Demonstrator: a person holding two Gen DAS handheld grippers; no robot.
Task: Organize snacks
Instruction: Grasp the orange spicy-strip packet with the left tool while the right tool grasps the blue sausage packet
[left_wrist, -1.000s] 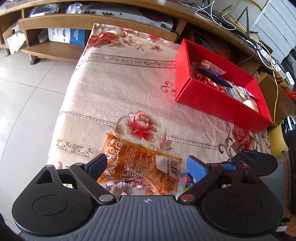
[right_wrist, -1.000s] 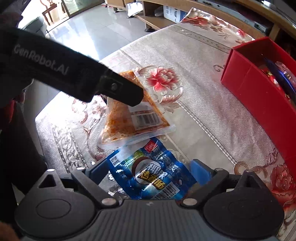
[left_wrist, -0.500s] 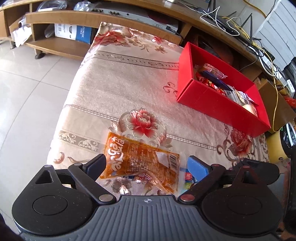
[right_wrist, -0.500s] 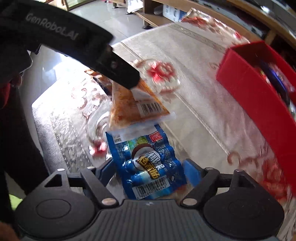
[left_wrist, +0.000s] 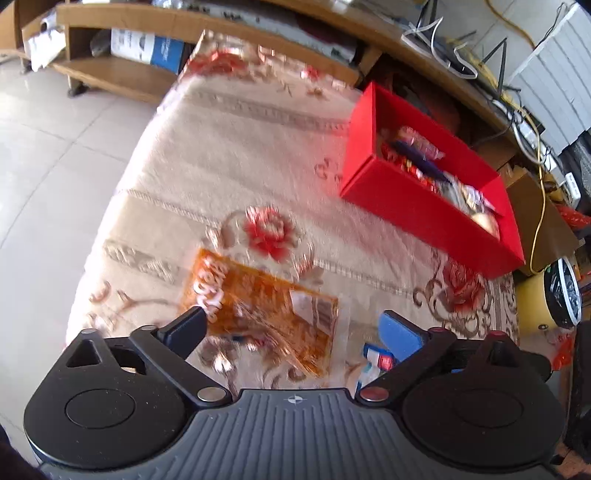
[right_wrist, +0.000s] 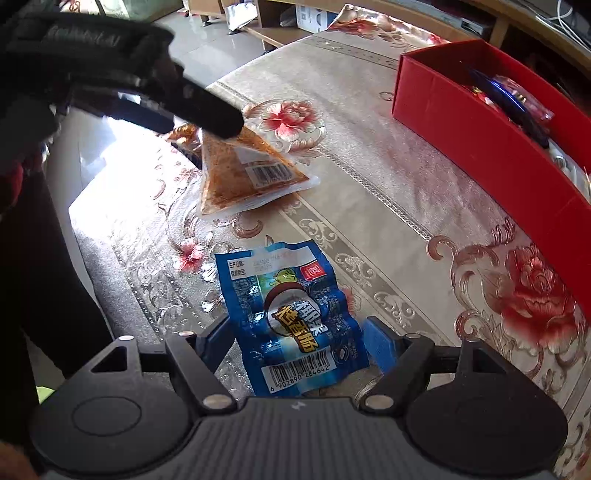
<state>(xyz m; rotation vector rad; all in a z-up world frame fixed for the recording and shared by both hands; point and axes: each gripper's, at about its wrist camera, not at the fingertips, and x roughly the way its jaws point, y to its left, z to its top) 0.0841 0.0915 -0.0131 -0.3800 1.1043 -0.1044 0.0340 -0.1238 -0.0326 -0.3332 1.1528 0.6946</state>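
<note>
An orange snack packet (left_wrist: 266, 314) lies flat on the floral tablecloth between the fingers of my left gripper (left_wrist: 291, 326), whose jaws are opening and do not touch it. In the right wrist view one black finger (right_wrist: 210, 110) of that gripper hangs over the same orange packet (right_wrist: 240, 177). My right gripper (right_wrist: 299, 343) is shut on a blue sausage packet (right_wrist: 295, 317), its blue pads pressing both sides. A corner of the blue packet (left_wrist: 373, 360) shows in the left wrist view. The red box (left_wrist: 424, 210) (right_wrist: 461, 125), with several snacks inside, stands at the far right.
The tablecloth (left_wrist: 240, 155) drops off at the left onto a tiled floor (left_wrist: 55, 155). A wooden shelf unit (left_wrist: 122, 74) with cables runs along the back. A yellow bin (left_wrist: 532, 291) stands beyond the table's right end.
My right gripper has closed on the blue packet and drawn it away from the orange packet. The left gripper's jaws have widened a little around the orange packet, which stays on the cloth.
</note>
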